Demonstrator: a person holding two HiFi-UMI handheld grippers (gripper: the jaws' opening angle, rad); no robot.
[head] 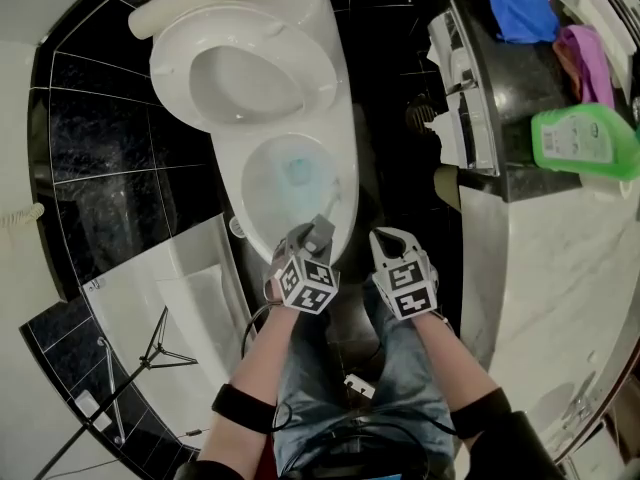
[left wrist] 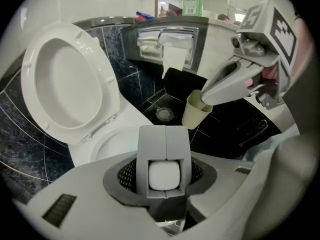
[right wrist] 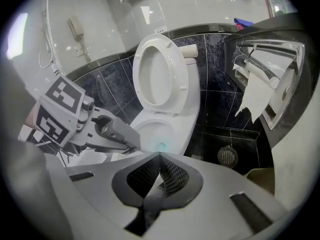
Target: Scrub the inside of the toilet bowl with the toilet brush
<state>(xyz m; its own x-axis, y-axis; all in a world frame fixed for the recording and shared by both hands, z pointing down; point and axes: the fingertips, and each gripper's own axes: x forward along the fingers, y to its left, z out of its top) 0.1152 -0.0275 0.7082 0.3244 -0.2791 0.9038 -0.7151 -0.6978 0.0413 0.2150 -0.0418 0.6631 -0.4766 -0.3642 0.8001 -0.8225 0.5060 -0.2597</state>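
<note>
While the left gripper (left wrist: 165, 139) stands part-way closed, its two grey jaws clamp the white, round-cornered handle end of the toilet brush (left wrist: 165, 175), seen head-on between them. From the head view this gripper hangs over the front rim of the toilet bowl (head: 234, 183) and points down into it; the bristle end of the brush cannot be made out there. Just beside it, the right gripper (right wrist: 160, 158) has its jaws pressed together with nothing between them, and it sits off the bowl's right side above the dark floor tiles (head: 400, 58), not touching the left one. Pale blue water (head: 297, 173) lies at the bottom of the bowl. Behind the bowl the seat (head: 170, 58) is raised. Further right, a cream cup-shaped holder (left wrist: 194, 111) stands on the floor near a round floor drain (left wrist: 163, 114), below a toilet paper holder (left wrist: 167, 41) fixed to the side of the desk (head: 545, 268). On the desk lie a green bottle (head: 585, 140), a blue cloth (head: 515, 3) and a purple cloth (head: 588, 58)
</note>
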